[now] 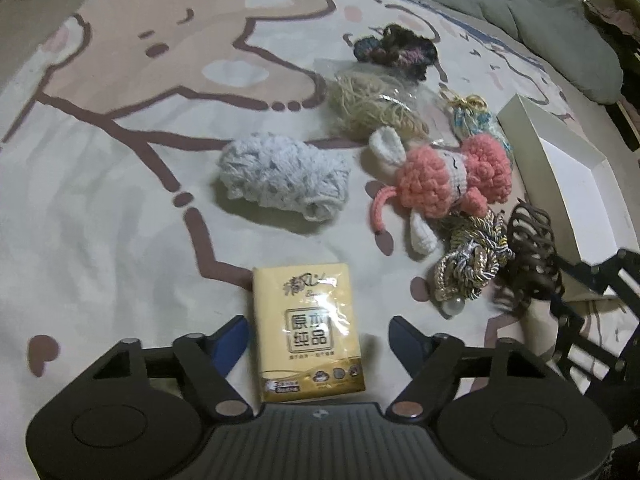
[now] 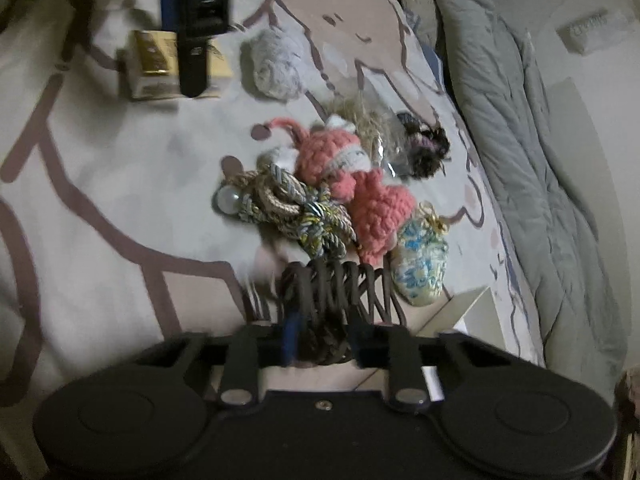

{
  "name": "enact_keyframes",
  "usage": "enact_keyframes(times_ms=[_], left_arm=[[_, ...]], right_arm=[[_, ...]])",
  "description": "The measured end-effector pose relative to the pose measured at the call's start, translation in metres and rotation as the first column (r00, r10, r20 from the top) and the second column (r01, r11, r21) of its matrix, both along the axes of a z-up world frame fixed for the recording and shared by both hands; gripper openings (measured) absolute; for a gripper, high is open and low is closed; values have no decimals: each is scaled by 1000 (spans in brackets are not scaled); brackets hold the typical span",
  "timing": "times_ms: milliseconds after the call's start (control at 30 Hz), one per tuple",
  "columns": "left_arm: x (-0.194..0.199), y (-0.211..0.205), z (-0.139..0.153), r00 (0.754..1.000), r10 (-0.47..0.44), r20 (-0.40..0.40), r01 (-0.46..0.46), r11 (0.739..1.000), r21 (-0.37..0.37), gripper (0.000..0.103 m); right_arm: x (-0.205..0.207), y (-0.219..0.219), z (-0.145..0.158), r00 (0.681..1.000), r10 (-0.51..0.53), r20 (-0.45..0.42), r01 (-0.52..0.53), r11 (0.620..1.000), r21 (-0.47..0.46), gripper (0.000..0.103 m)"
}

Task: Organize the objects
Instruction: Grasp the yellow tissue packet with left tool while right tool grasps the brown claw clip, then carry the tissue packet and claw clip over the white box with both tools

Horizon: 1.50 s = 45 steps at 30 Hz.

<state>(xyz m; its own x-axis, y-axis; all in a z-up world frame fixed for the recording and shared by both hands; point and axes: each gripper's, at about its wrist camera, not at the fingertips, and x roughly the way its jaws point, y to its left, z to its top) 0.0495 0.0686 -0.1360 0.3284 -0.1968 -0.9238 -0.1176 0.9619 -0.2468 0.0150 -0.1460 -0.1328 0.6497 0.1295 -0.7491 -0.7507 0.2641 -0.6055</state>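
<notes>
- Right wrist view: the brown hair clip is pinched tight in the right gripper jaws, just above the bed.
- The white box sits beside it.
- The left gripper jaws are wide apart around the yellow tissue pack.

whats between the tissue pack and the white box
In the left wrist view, the gold braided rope knot with a pearl and the brown hair claw lie between the tissue pack and the white box.
</notes>
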Motion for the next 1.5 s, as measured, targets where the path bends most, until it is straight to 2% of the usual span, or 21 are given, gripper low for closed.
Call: enact_keyframes(times_ms=[67,133,167,233,300,400,467,533,567,600,633,700,767,867,900,1067,1133,1233,1400,1467,1500], left_arm=[[2,-1,-6,1000,-15,-17,15,1000,6,67],[3,-2,-10,999,-23,-27,24,1000,20,62],[3,-2,-10,999,-28,-25,29,999,26,58],[4,-2,-9,999,-38,-14,38,999,29,54],[3,0,-8,999,-43,-4,43,999,13,54],[0,-1,-6,999,-48,10,48,999,-2,53],[-2,-4,-4,998,-55,19,55,998,-2,53],[-3,-7,-3,997,-69,27,69,998,4,53],[-3,-9,-3,997,-74,30,73,997,14,53],[-3,-10,-4,997,-76,30,75,997,25,53],[-4,-10,-5,997,-76,29,75,997,36,54],[-4,-11,-7,997,-76,26,74,996,47,54],[-5,-12,-8,997,-78,29,76,996,55,54],[-5,-13,-8,997,-77,30,75,995,61,54],[-5,-13,-8,997,-77,30,75,995,62,54],[-6,-15,-9,996,-86,30,83,994,64,54],[-7,-16,-9,996,-89,30,87,994,69,54],[-8,-18,-10,996,-89,28,87,994,72,55],[-9,-20,-10,994,-102,23,100,992,77,54],[-9,-19,-10,994,-106,24,104,992,69,54],[-9,-19,-9,994,-108,25,106,992,65,54]], right_arm=[[8,-1,6,999,-49,-8,49,998,29,18],[17,-4,17,993,-116,-31,118,989,93,8],[22,-7,23,988,-148,-51,153,980,126,7],[34,-16,37,967,-214,-139,240,947,212,7],[45,-29,51,925,-264,-274,344,888,304,7],[58,-51,65,822,-262,-506,499,759,417,7],[64,-66,68,717,-202,-667,608,651,456,7],[70,-77,64,591,-124,-797,710,550,440,7],[72,-79,58,532,-98,-841,749,518,413,7],[73,-80,52,490,-100,-866,776,503,381,6],[72,-79,49,471,-130,-872,789,505,351,6],[69,-72,43,475,-218,-852,789,535,303,10],[69,-71,43,502,-284,-817,784,548,291,15],[66,-71,50,587,-386,-712,752,584,304,30],[66,-74,51,604,-394,-693,745,589,314,34],[68,-83,57,596,-373,-711,763,538,357,36],[70,-77,57,600,-342,-723,753,547,366,46],[69,-66,55,618,-316,-720,720,594,358,55],[58,-39,44,683,-337,-648,627,725,284,63],[56,-34,41,696,-335,-635,609,744,275,64],[56,-33,40,697,-337,-633,608,746,272,61]])
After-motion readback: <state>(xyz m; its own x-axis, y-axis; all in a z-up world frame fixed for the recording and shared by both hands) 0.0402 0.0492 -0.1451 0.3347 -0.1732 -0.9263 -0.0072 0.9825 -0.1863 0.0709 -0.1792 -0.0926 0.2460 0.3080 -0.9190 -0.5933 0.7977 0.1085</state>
